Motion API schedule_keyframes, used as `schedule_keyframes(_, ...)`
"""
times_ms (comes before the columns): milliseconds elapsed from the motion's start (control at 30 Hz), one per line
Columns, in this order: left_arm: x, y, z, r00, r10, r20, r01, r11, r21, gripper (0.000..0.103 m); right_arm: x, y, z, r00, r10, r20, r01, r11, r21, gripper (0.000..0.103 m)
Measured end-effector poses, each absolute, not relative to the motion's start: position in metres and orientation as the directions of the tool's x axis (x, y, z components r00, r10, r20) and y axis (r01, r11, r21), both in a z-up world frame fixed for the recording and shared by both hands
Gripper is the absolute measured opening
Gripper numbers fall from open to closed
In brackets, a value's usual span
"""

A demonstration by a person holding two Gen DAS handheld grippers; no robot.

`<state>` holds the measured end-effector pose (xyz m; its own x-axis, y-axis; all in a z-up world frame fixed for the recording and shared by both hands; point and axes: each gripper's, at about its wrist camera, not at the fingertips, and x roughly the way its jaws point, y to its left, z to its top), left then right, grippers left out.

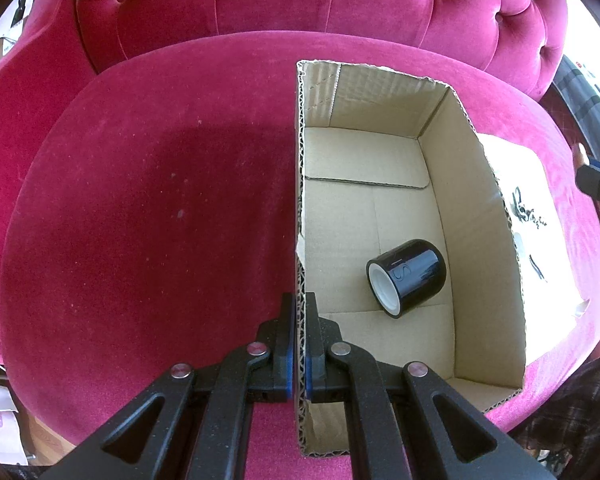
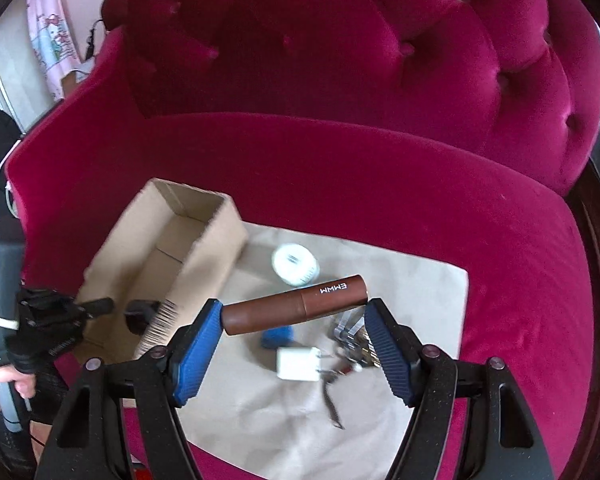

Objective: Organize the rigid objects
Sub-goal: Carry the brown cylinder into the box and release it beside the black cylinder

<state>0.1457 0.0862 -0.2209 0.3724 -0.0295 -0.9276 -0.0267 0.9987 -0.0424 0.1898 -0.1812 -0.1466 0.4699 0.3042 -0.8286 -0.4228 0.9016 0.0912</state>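
An open cardboard box [image 1: 480, 216] sits on a pink velvet sofa seat [image 1: 148, 184]. A black roll with a white core [image 1: 406, 277] lies on its side inside the box. My left gripper [image 1: 299, 312] is shut on the box's left wall. In the right wrist view, my right gripper [image 2: 294, 310] is shut on a brown cylinder marked EMWM [image 2: 296, 304], held endwise between the blue pads above a beige cloth [image 2: 400, 280]. The box [image 2: 204, 240] lies to its left, with my left gripper [image 2: 118, 306] on its wall.
On the cloth lie a white round tin [image 2: 295, 264], a white charger plug [image 2: 298, 364], a blue item [image 2: 277, 337], keys and metal bits [image 2: 350, 338]. The tufted sofa back [image 2: 340, 40] rises behind. A gloved hand [image 2: 40, 336] holds the left gripper.
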Motion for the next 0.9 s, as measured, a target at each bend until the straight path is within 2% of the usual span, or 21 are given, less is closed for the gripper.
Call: schedule_keyframes(900, 0.146, 0.087, -0.223, 0.372, -0.035, -0.928, -0.027, 0.998, -0.049, 0.003, 0.193, -0.096, -0.140, 0.446, 0.427, -0.787, -0.562, 0.818, 0.125, 0.076)
